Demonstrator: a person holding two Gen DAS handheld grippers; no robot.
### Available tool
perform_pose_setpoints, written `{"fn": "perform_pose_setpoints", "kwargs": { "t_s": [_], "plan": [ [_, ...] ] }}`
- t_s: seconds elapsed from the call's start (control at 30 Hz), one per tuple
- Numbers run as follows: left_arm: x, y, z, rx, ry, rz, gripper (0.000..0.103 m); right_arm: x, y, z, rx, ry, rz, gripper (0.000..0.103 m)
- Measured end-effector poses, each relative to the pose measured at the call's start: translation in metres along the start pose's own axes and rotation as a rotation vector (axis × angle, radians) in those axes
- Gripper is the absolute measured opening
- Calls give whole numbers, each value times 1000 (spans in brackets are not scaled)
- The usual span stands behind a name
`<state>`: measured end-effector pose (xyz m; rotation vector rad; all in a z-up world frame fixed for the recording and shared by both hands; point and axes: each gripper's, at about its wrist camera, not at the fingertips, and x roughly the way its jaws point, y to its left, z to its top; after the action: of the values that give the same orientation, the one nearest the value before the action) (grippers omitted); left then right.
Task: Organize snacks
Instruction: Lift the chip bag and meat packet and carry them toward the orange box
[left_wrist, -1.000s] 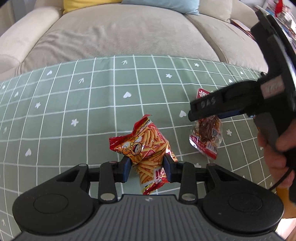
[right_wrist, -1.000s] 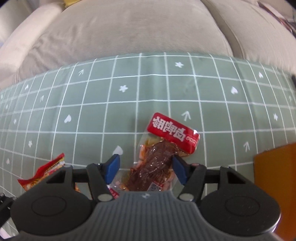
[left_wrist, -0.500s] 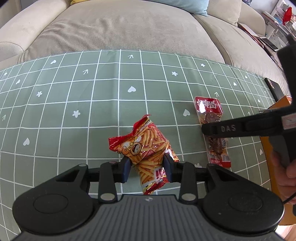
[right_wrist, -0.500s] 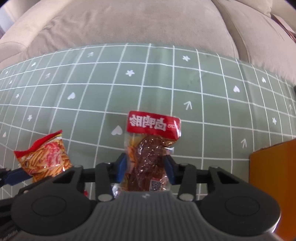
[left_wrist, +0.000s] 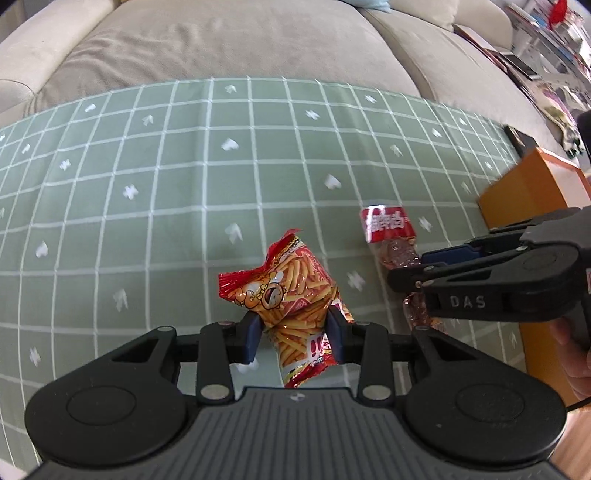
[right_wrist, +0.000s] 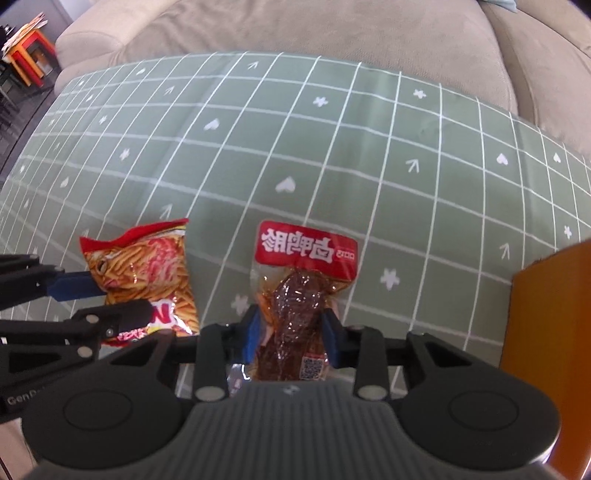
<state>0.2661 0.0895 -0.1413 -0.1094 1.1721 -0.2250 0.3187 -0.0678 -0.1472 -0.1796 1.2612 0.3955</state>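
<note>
While both packs hang above the green grid cloth (left_wrist: 207, 206) on the table, the chips bag (left_wrist: 291, 295) shows as a crinkled red and orange pouch printed with fries and a cartoon face, and the meat pack (right_wrist: 299, 295) as a clear pouch of dark glazed meat under a red header with white characters. Left tongs (left_wrist: 294, 330) are clenched on the chips bag at its middle, its top leaning left above the blue pads. Right tongs (right_wrist: 291, 334) have just been closing and now grip the meat pack low down, the red header standing beyond them. An orange box (right_wrist: 546, 314) sits at the right, cut off by the frame. Both packs' lower ends are hidden behind the tongs' bodies. A hand (left_wrist: 574, 354) is only partly seen.
</note>
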Motion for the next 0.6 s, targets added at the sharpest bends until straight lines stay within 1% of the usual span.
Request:
{"fn": "perform_pose_setpoints", "kwargs": {
  "t_s": [0.13, 0.23, 0.27, 0.33, 0.37, 0.4, 0.47, 0.57, 0.6],
  "plan": [
    [-8, -13, -17, 25, 22, 3, 41, -8, 7, -24, -38, 33, 24, 31],
    [-11, -20, -30, 32, 64, 8, 41, -13, 15, -45, -101, 59, 23, 31],
    [-12, -23, -35, 36, 78, 7, 41, -16, 17, -50, -117, 66, 23, 26],
    [-14, -30, -46, 51, 101, -3, 41, -25, 22, -61, -160, 58, 18, 21],
    [-15, -34, -51, 66, 113, -6, 41, -31, 24, -65, -180, 52, 17, 12],
    [-16, -39, -56, 82, 125, -4, 41, -36, 27, -69, -203, 47, 7, 4],
    [-16, -47, -64, 106, 136, 11, 41, -43, 28, -75, -221, 51, -6, 0],
    [-16, -52, -70, 93, 133, 8, 41, -44, 23, -79, -201, 39, 0, 2],
    [-16, -54, -72, 90, 131, 8, 41, -43, 23, -80, -189, 31, -5, 11]
  ]
}}
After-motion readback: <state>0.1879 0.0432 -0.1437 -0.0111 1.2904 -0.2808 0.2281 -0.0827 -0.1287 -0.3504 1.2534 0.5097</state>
